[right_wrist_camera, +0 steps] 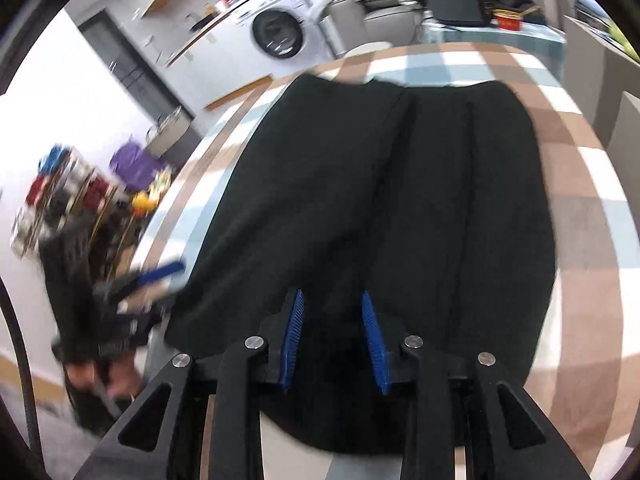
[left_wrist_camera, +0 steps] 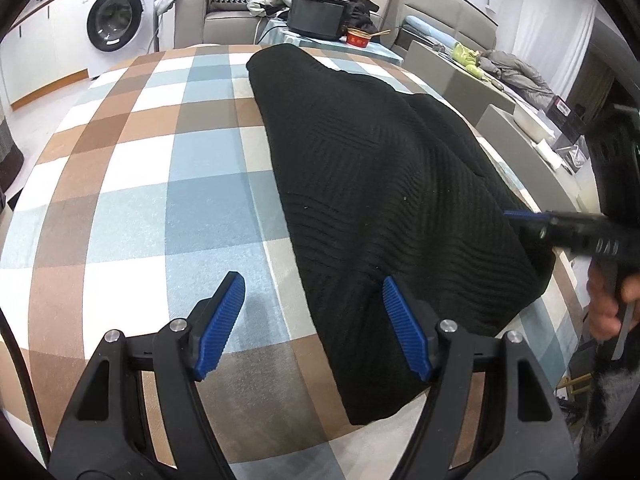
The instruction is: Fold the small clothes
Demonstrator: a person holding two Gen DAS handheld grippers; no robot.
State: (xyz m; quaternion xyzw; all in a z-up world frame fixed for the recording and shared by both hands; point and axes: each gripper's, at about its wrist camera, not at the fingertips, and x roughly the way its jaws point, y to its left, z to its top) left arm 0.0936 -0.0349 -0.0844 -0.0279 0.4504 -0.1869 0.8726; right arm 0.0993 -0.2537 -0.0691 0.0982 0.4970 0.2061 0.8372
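A black knit garment (left_wrist_camera: 384, 184) lies folded lengthwise on the checked counter (left_wrist_camera: 132, 184), running from 6 toward 12 o'clock. The left tongs (left_wrist_camera: 314, 300) gape wide over its near-left edge, nothing between them. The right tongs (right_wrist_camera: 332, 320), blurred, stand parted above the near hem, empty. A washer (left_wrist_camera: 116, 20) stands at 11 o'clock.

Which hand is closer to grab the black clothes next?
Probably the right. The right gripper hangs over the black garment near its edge, jaws apart. The left gripper straddles its side edge, mostly over the checkered cloth.
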